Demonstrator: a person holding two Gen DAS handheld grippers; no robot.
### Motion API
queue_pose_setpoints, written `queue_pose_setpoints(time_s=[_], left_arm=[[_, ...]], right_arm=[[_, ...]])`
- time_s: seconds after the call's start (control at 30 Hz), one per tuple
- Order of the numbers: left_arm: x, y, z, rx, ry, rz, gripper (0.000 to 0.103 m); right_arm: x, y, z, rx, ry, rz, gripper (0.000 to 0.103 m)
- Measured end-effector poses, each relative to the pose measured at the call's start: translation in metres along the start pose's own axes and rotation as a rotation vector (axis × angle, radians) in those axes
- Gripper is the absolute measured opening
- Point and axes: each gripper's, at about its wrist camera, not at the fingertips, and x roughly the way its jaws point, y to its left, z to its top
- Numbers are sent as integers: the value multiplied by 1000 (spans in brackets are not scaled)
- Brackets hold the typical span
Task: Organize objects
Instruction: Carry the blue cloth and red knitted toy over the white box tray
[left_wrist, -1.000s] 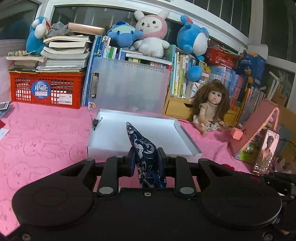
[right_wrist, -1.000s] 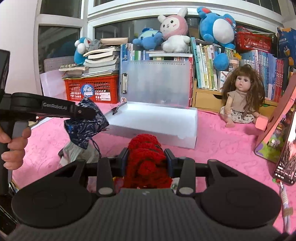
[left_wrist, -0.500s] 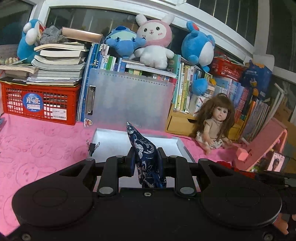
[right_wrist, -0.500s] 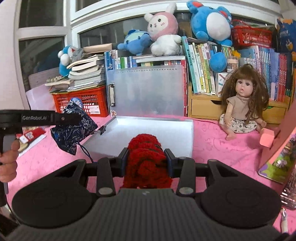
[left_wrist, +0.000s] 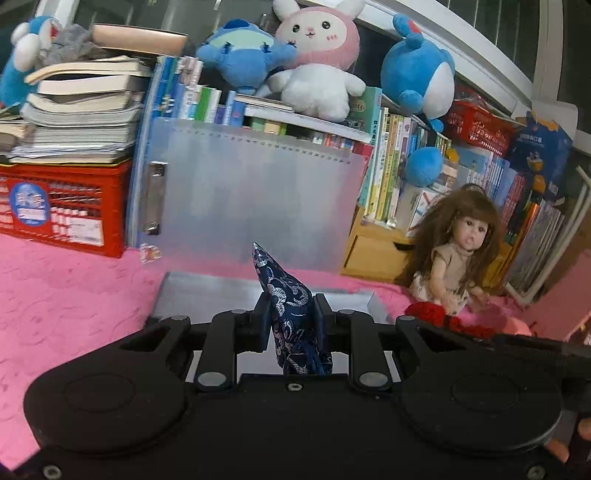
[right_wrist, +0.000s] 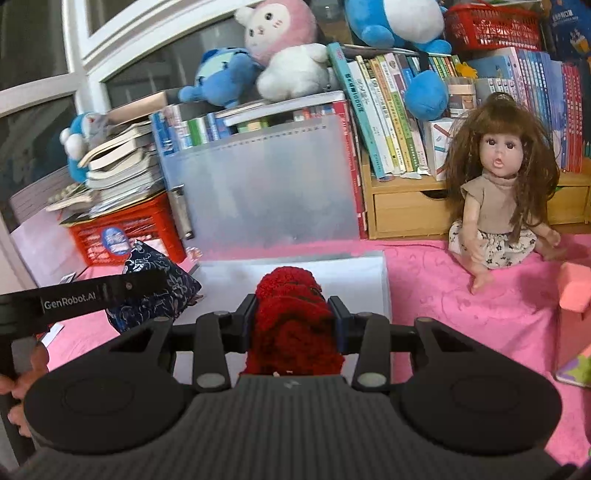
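The dark blue patterned pouch (left_wrist: 291, 317) stands upright, tip pointing up, clamped in the left hand-held gripper (left_wrist: 291, 321) above the open white box (left_wrist: 207, 291), while the right hand-held gripper (right_wrist: 293, 321) squeezes a red knitted item (right_wrist: 291, 314) over that box.

Navy pouch (left_wrist: 293, 325), red yarn (right_wrist: 293, 325), clamped.
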Motion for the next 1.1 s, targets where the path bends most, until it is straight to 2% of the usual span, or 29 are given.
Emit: queue_pose_setpoints(time_s=[0.13, 0.4, 0.77, 1.1], left_arm=[[31, -4, 9, -21, 2, -25, 22], [79, 3, -4, -29, 74, 23, 22], [99, 13, -35, -6, 156, 25, 22], [105, 21, -40, -26, 184, 26, 22]], right_arm=[[19, -7, 12, 23, 2, -20, 45], [66, -18, 15, 57, 46, -55, 45], [106, -20, -10, 66, 131, -76, 45], [115, -18, -23, 48, 170, -72, 45]])
